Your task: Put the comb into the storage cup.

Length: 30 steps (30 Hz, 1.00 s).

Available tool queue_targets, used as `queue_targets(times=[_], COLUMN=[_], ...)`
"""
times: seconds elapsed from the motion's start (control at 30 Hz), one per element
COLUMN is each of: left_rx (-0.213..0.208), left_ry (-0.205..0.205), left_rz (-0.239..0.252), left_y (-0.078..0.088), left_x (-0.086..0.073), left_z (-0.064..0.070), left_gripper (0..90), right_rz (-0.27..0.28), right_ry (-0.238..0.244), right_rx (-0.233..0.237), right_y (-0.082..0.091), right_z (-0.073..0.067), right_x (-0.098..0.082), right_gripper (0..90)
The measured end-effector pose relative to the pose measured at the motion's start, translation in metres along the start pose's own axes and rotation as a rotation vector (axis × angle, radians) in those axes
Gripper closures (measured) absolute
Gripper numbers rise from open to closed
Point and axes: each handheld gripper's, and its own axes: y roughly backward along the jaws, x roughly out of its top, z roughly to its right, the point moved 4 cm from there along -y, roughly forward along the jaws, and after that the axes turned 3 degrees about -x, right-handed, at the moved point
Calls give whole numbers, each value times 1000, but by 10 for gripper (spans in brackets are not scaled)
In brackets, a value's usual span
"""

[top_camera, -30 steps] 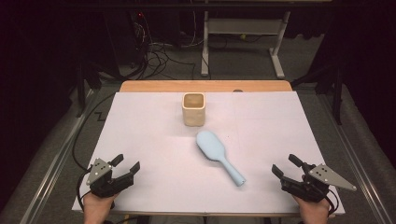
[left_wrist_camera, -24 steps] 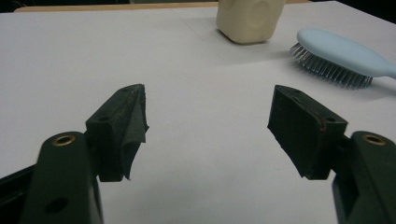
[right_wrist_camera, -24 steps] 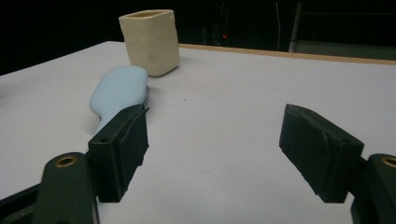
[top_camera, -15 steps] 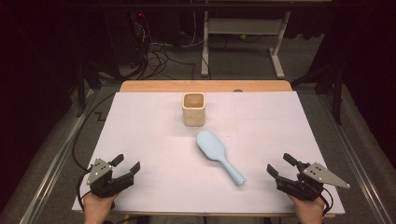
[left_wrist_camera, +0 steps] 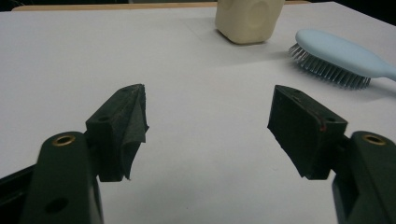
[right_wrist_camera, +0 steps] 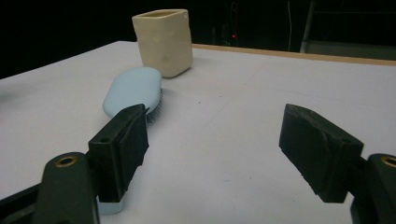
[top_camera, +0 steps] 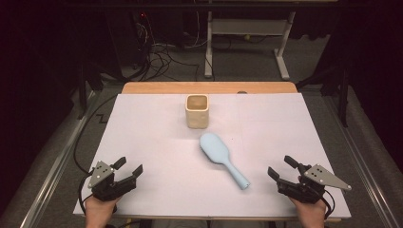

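High view: cream cup (top_camera: 196,111) upright, inside unclear; both tongs (top_camera: 129,170) (top_camera: 281,169) spread, empty.

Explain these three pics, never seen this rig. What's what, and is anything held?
No robot arm here: a person holds a two-jaw claw in each hand. The high view looks down on the table: left claw at bottom left, right claw at bottom right. The other two pictures come from cameras riding on each claw, looking along its black jaws. On the white surface stand a cream square cup and, nearer, a light blue hairbrush lying bristles down. Both claws are open; nothing is held.
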Motion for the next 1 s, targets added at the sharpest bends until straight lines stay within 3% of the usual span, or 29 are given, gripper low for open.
queue_targets(times=[1.0], left_rx=[2], left_ry=[4], left_rz=[-2], left_y=[0], left_x=[0], left_z=[0], left_gripper=[285], right_rz=[-2], right_ry=[25], right_rx=[48], right_y=[-12], right_z=[-16], right_x=[2], right_gripper=[244])
